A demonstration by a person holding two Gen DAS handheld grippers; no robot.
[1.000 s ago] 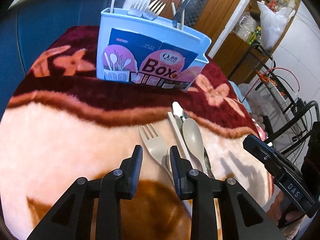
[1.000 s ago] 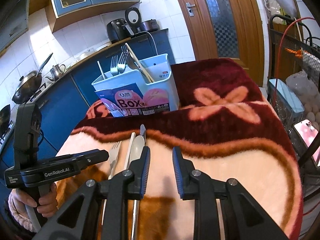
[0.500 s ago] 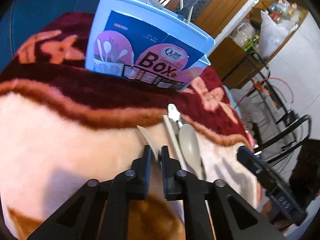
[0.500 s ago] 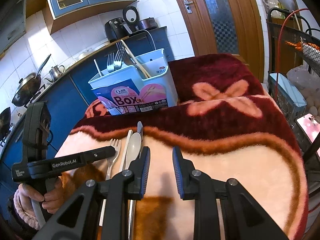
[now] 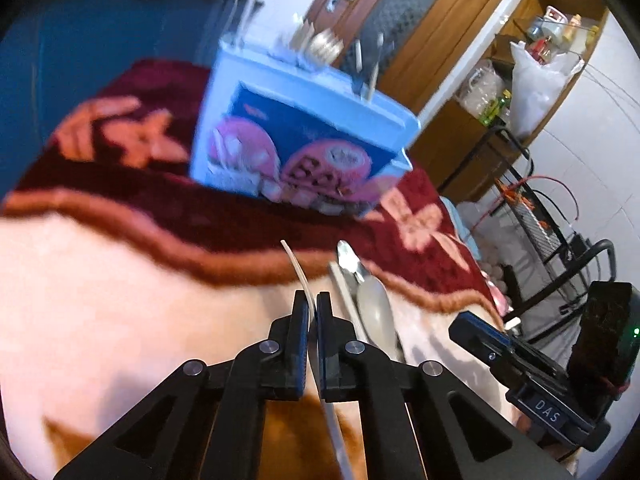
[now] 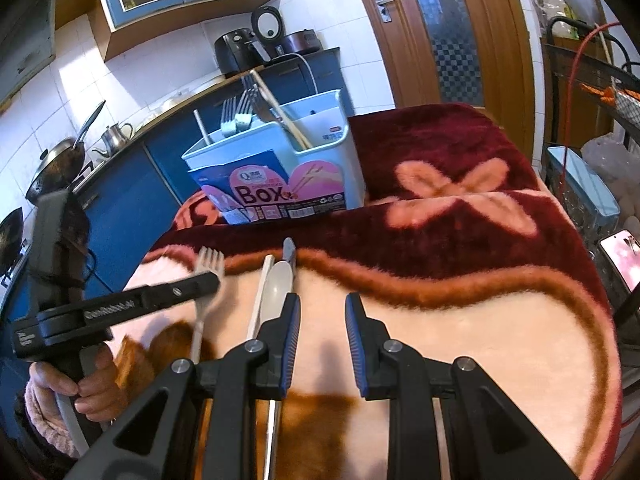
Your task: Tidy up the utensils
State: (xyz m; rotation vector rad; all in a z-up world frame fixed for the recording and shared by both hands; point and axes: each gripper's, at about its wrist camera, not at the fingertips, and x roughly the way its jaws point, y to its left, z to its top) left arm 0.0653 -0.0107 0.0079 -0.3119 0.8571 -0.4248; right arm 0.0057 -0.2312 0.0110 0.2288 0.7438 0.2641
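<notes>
Left gripper (image 5: 312,312) now clamped on fork (image 6: 207,268), raised off blanket (image 6: 460,320); right gripper (image 6: 322,312) open, empty. Ready for box (image 6: 280,176).

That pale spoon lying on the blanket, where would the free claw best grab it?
Probably the slim handle, coming down from above with the right claw open across it. The spoon lies flat, its wide bowl toward the box, with a chopstick and knife crowding the bowl's sides.

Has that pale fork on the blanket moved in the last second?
Yes. The fork has risen off the blanket, tines tipped up toward the utensil box, pinched in the left hand-held gripper. The spoon beside it has stayed put.
</notes>
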